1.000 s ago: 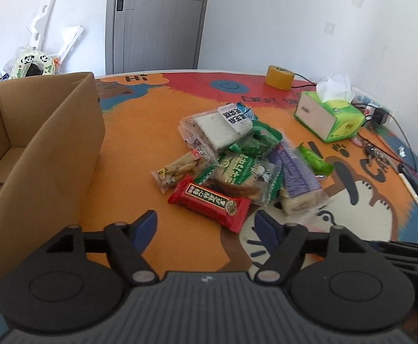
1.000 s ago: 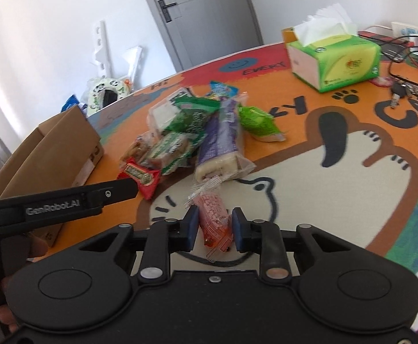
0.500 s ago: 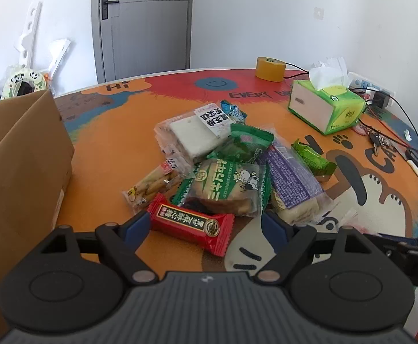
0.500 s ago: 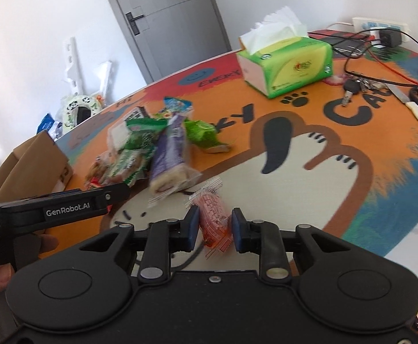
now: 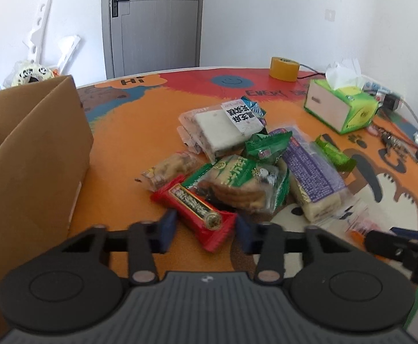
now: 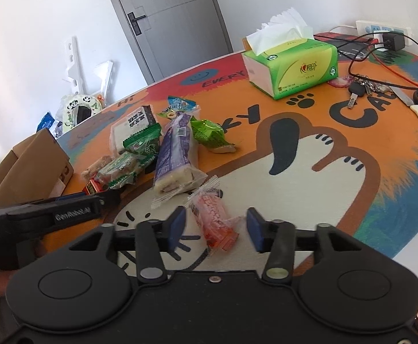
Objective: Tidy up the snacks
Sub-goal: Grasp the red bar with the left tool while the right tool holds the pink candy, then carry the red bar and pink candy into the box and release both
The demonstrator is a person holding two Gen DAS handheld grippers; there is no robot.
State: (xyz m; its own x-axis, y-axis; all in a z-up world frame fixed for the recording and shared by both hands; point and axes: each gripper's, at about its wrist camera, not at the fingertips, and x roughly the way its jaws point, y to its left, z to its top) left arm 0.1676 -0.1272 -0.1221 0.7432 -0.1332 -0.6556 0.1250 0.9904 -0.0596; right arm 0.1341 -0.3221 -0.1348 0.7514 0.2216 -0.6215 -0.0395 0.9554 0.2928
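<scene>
Closing left gripper (image 5: 204,229) around the red snack bar (image 5: 194,210) at lower centre; pads not pressing yet. Right gripper (image 6: 213,228) jaws opening, orange packet (image 6: 214,220) lying loose between them on the mat (image 6: 295,177). Cardboard box (image 5: 33,154) at frame left, snack pile (image 5: 252,157) mid-frame.

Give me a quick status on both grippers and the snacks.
Left gripper closing around red bar, pads not yet on it. Right gripper opening, orange pack loose between jaws. Box beside pile, nothing blocking.
</scene>
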